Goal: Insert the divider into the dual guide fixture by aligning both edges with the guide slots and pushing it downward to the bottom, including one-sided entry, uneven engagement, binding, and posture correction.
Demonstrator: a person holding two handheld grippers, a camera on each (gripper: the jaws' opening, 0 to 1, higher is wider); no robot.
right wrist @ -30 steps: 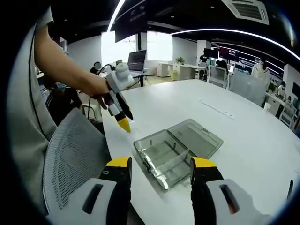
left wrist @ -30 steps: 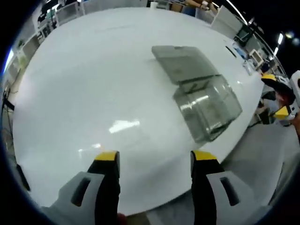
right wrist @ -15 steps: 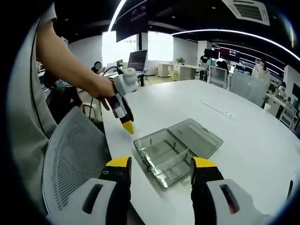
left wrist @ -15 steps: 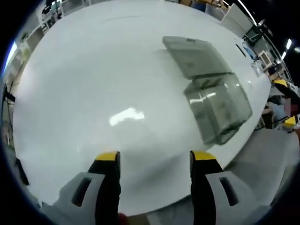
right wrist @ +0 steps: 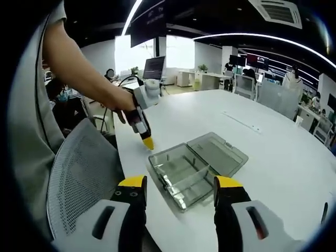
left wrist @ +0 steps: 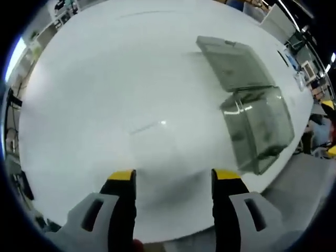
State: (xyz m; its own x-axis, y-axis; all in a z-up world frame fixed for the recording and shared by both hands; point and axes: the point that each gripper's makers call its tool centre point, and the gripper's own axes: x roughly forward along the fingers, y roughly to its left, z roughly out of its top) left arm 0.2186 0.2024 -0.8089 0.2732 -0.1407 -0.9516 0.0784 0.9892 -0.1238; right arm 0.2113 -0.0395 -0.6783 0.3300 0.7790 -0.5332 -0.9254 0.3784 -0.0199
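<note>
Left gripper [left wrist: 173,181] has drifted over the last second: the clear box [left wrist: 255,123] has slid right and toward the edge in the left gripper view, so that camera swung away over bare bench [left wrist: 105,94]. In the right gripper view the left gripper [right wrist: 146,140] has come down and in, its yellow tips now just beside the near-left corner of the box [right wrist: 184,173], not touching as far as I can tell.

Reading: approach phase only, nothing picked up yet.

Box sits open on the bench near its edge, lid [right wrist: 220,154] laid flat behind the tray. A partition [right wrist: 195,164] already crosses the tray; can't tell if that's the divider seated, half-seated or a fixed wall. No loose divider that I can pick out.

Pose: person's left arm [right wrist: 79,68] reaches across from the left, gripper pointing down at the bench. Right gripper [right wrist: 178,191] hangs back, aimed at the box from the near side.

Jaws: both pairs spread, nothing between them.

Chair back [right wrist: 79,178] sits at bench edge.
</note>
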